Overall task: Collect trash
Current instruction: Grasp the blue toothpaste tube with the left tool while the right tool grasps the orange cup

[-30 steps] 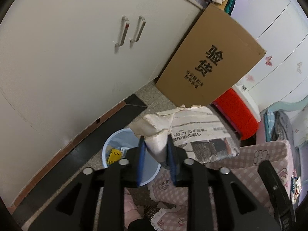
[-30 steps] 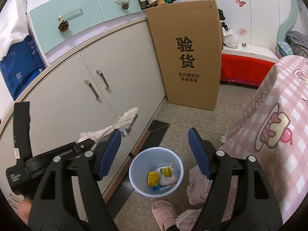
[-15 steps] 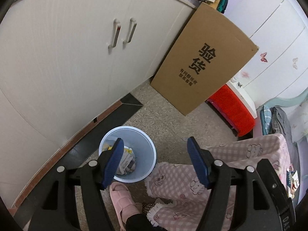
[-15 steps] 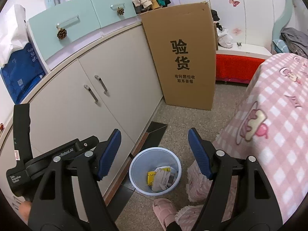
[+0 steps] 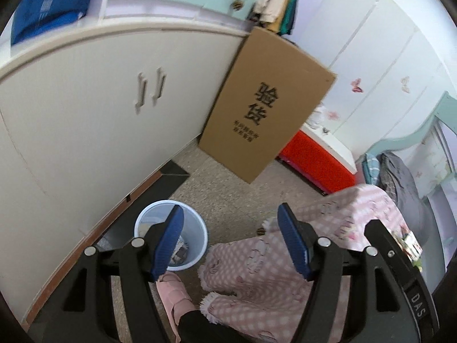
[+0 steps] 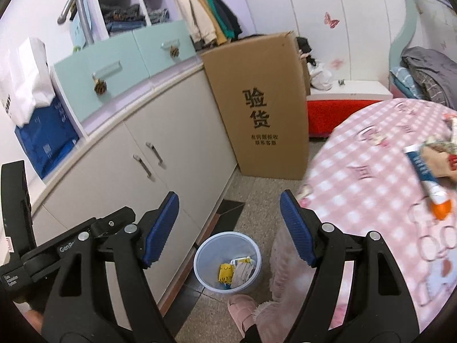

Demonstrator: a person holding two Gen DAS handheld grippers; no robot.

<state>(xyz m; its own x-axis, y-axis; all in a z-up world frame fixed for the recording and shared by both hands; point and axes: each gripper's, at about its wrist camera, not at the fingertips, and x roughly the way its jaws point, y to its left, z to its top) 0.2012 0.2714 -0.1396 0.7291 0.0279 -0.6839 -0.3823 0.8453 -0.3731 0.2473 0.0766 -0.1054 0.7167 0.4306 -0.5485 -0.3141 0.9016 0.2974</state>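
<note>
Left gripper (image 5: pixel 228 220) gaping wide, pinching nothing. Right gripper (image 6: pixel 228 208) also gaping wide, nothing between its blue pads (image 6: pixel 161 228). Both hanging above the floor, pointing down toward a pale blue bin (image 6: pixel 200 260) standing beside the white cupboard (image 6: pixel 177 148). Sitting inside the bin: a yellow packet (image 6: pixel 225 273) and some crumpled paper (image 6: pixel 242 270) (paper partly hidden in the left view). Lying on the pink checked cloth (image 6: pixel 371 200) to the right: a blue and white tube (image 6: pixel 424 171) with an orange end. Leaning against the cupboard: a tall cardboard box (image 6: pixel 262 108).
</note>
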